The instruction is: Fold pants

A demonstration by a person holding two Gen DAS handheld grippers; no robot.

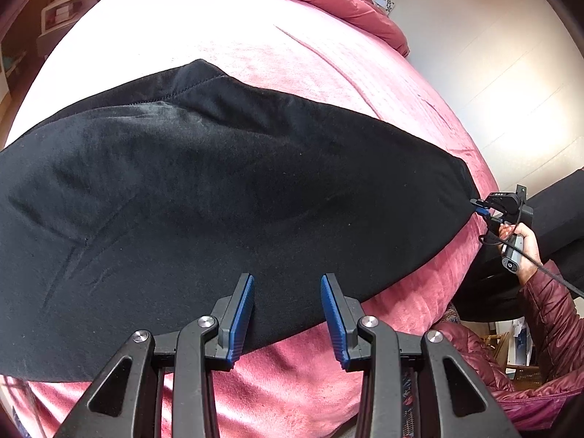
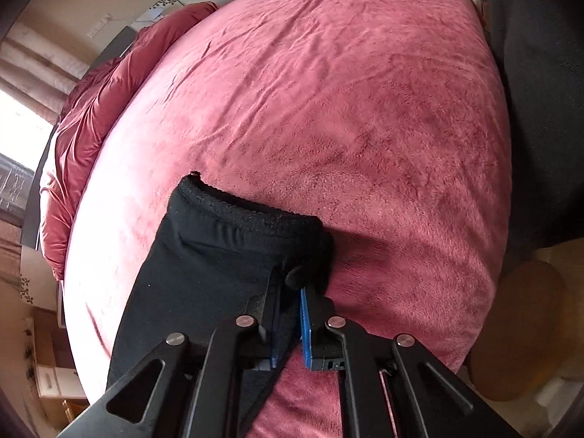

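Pants: soft, limp fleece; right tool pinches the hem, left tool spread over the near edge.

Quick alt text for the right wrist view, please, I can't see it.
The right gripper is shut on the cuffed end of the black pants, which lie on a pink fleece blanket covering the bed.

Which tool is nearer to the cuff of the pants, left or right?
Right. The right tool is shut on the cuff at the end of the pants. The left tool is open at the near edge, far along the leg.
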